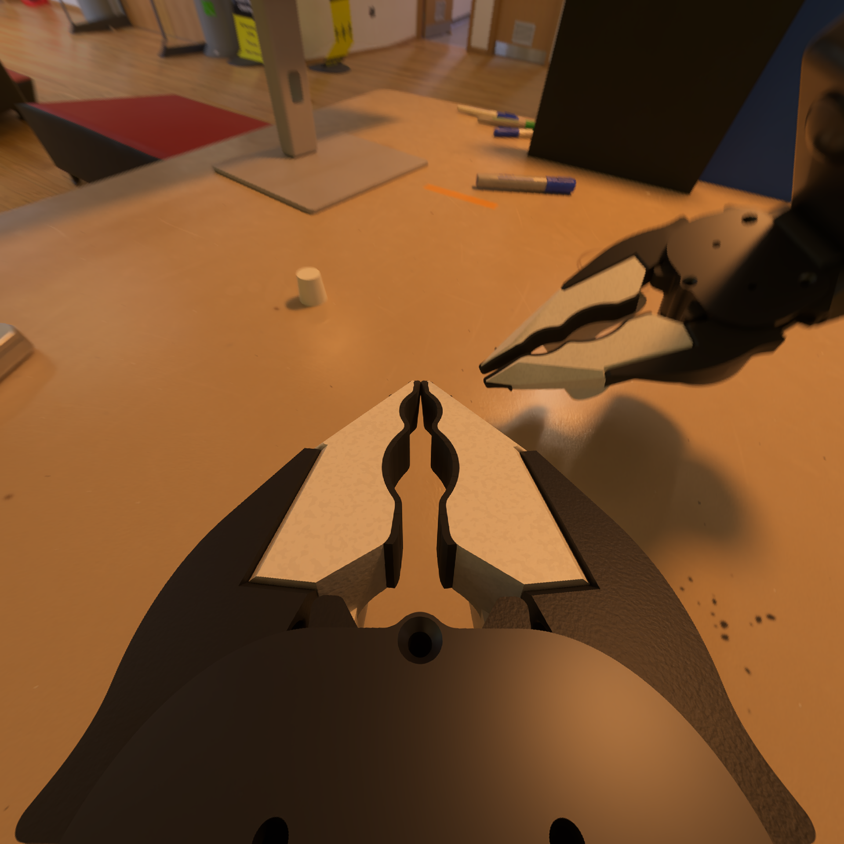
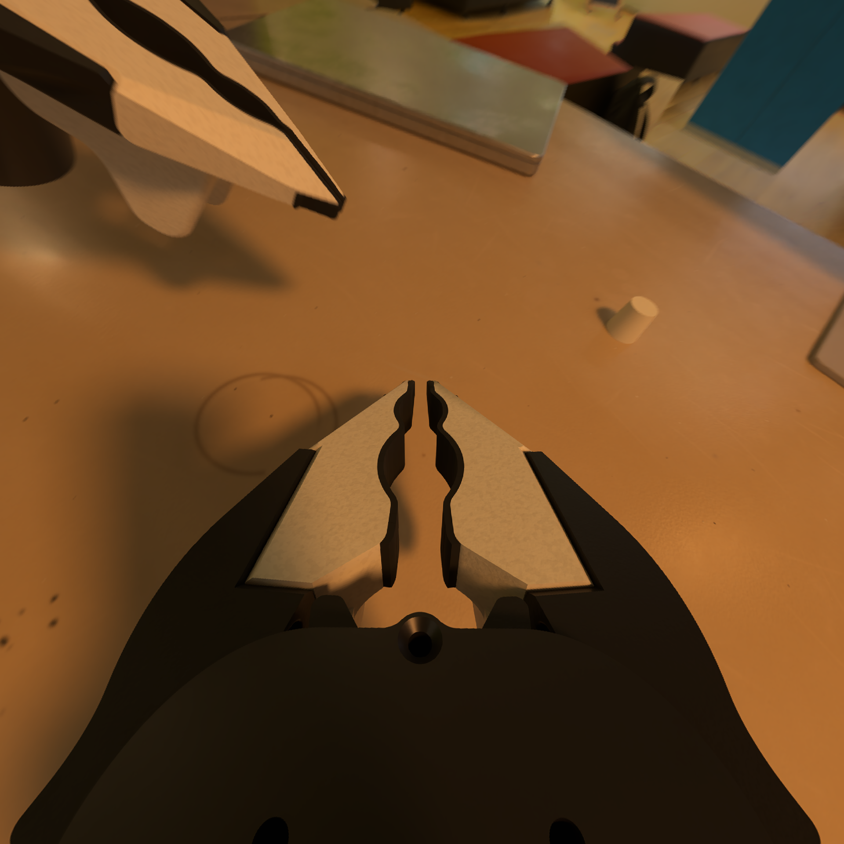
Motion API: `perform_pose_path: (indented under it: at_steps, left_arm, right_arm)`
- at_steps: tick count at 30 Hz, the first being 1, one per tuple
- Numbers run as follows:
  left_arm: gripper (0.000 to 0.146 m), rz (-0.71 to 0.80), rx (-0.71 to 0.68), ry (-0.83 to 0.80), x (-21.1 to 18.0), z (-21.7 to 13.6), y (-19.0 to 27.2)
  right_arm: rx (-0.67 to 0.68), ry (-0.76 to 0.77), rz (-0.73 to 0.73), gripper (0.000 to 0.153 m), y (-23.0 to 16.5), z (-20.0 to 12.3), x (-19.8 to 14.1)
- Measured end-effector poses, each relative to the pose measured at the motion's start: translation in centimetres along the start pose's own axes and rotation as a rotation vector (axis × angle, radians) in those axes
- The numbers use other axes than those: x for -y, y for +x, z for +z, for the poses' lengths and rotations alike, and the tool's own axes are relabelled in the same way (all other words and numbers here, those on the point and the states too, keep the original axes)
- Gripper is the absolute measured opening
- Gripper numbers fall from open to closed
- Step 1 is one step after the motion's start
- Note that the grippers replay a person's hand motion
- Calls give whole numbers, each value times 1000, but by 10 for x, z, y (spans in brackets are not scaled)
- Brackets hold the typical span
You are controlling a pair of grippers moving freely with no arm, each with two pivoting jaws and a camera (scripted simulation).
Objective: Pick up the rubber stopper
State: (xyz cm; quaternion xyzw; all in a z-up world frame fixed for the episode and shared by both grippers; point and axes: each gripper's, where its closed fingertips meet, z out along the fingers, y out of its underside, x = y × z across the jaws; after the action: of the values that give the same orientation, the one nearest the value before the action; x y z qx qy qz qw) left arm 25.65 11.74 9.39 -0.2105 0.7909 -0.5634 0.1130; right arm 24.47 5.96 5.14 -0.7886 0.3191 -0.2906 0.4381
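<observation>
Orange-brown and faintly scuffed, the bench (image 1: 182, 411) is carrying everything under warm light. Standing on it is the rubber stopper (image 1: 310, 286), a small cream tapered plug sitting upright, its long axis vertical, one flat end facing up; which end is the narrower is hard to tell. It is lying ahead and to the left of the left gripper (image 1: 420, 383), well apart from it, and nothing is touching it. From the right wrist view the rubber stopper (image 2: 632, 319) is showing ahead and far to the right of the right gripper (image 2: 419, 382).

Both grippers are hovering over bare bench with their tips near one another. The left one's jaws are pressed nearly together at the tips, holding nothing. The right one's jaws are standing a narrow slit apart, also empty.

Farther back a grey monitor stand (image 1: 319, 173) is resting on its flat base, with a blue-capped marker (image 1: 525, 184) lying beside a dark upright panel (image 1: 639, 91).
</observation>
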Motion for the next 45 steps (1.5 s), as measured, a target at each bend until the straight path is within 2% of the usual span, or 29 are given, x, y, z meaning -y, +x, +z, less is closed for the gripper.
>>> perform_pose_path:
  at_steps: [2,4,6,8,11,15,20,23,29,40,43,45]
  left_arm:
    - [0,17,-19,-36,-11,6,2]
    - [0,42,-25,-66,-21,10,4]
    - [0,47,-34,-94,-28,13,6]
    - [0,32,-25,-129,-34,16,3]
    - [0,-20,-8,-131,-35,22,-9]
    - [0,-76,-34,-107,-31,27,-16]
    - [0,-93,-25,-107,-30,30,-16]
    - [3,-65,-8,-111,-30,32,-14]
    - [4,-71,-35,-68,-24,31,-3]
    - [6,-48,-63,-87,-23,33,5]
    - [10,-17,-123,-162,-6,43,0]
    - [16,61,-156,-257,10,56,-12]
  right_arm:
    - [37,-33,-43,5,-2,-4,-2]
    - [11,-76,-78,5,6,-17,-1]
    - [23,-26,2,5,15,-32,6]
    - [-23,23,60,5,34,-40,6]
    - [22,144,211,5,54,-43,8]
    - [74,247,271,5,61,-43,8]
    - [30,322,236,5,71,-53,14]
    - [-32,337,148,5,72,-58,18]
    - [24,471,156,5,66,-75,32]
    - [22,456,128,5,63,-73,31]
    - [37,453,126,5,61,-70,30]
    - [41,449,131,5,61,-68,29]
